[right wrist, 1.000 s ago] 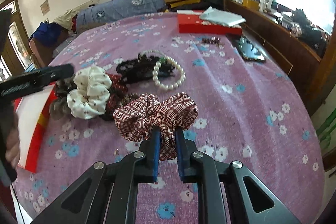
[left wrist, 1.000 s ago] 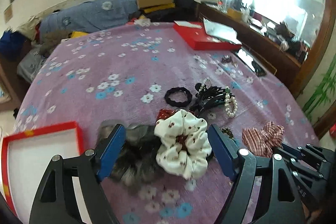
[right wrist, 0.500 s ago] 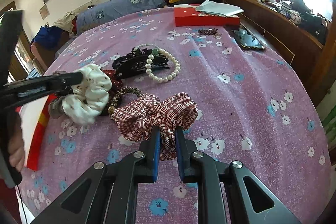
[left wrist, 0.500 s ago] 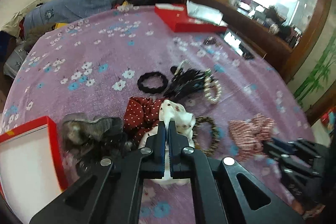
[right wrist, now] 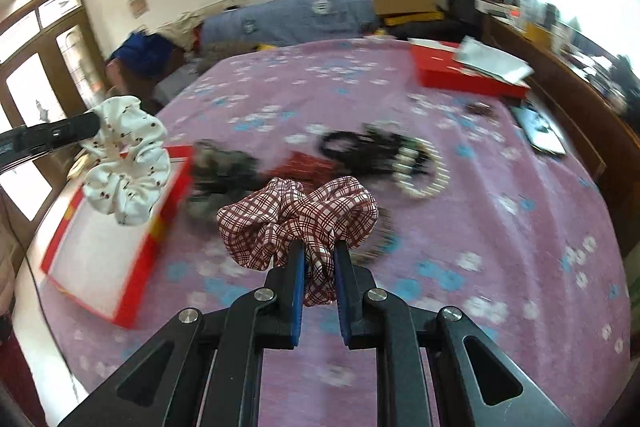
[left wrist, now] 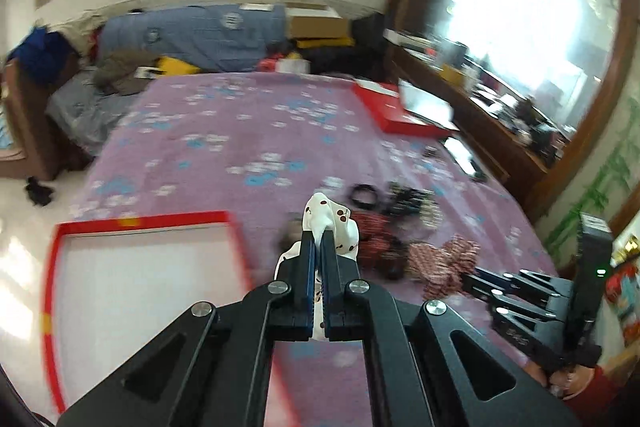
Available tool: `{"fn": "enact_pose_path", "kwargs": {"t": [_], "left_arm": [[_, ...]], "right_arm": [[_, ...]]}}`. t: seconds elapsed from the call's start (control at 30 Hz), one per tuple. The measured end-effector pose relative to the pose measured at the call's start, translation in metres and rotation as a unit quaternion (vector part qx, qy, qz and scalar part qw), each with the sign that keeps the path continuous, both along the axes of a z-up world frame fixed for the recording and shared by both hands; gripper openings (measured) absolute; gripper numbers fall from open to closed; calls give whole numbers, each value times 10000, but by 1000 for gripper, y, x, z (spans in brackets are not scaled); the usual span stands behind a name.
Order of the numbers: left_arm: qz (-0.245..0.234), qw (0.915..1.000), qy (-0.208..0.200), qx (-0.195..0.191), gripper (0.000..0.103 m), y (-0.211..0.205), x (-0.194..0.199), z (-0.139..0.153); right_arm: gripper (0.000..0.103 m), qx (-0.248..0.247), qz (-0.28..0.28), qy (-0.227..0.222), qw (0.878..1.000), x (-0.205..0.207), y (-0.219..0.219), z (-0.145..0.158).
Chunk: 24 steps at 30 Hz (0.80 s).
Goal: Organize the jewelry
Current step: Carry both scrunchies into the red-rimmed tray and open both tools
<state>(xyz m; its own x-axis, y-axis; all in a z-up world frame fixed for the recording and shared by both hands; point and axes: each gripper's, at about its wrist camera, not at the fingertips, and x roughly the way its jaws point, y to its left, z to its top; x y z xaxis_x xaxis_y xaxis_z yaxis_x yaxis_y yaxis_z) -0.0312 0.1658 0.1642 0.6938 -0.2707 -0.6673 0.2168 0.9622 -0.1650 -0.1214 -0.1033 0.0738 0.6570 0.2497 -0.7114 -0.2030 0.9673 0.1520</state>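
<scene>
My left gripper (left wrist: 319, 239) is shut on a white cherry-print scrunchie (left wrist: 330, 223) and holds it in the air; in the right wrist view the scrunchie (right wrist: 126, 159) hangs above the open red box (right wrist: 102, 247). My right gripper (right wrist: 319, 251) is shut on a red plaid scrunchie (right wrist: 298, 219), lifted above the purple floral cloth (right wrist: 500, 227). The red box with a white inside (left wrist: 140, 291) lies at the left in the left wrist view. The right gripper (left wrist: 468, 277) with the plaid scrunchie (left wrist: 444, 259) shows at the right there.
On the cloth lie a grey furry scrunchie (right wrist: 220, 171), a red dotted scrunchie (right wrist: 308, 163), a black hair tie (right wrist: 340, 143), a black clip and a pearl bracelet (right wrist: 424, 183). A red lid (right wrist: 464, 75) and a phone (right wrist: 540, 131) lie far right.
My left gripper shut on the white scrunchie, lifted it off the pile and carried it left toward the red box. My right gripper raised the plaid scrunchie.
</scene>
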Motion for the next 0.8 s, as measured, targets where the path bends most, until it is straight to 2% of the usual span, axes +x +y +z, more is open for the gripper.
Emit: {"fn": "enact_pose_path", "kwargs": {"t": [0.17,0.37,0.57,0.8], "left_arm": [[569,9982,95,183,2,59,11,-7],[1188,9915,450,291,2,124,39,-37],[1676,9821,807,293,2,170,62,-72],[1956,9749,1044,200,2,201,83,-97]], "right_arm": [[15,126,741,1,9972,18,67,14],[16,105,1345,-130,9908,45,150,20],[16,36,1600,188,9869,87,212,-2],[16,-177,1576,553,9858,127,248,-34]]}}
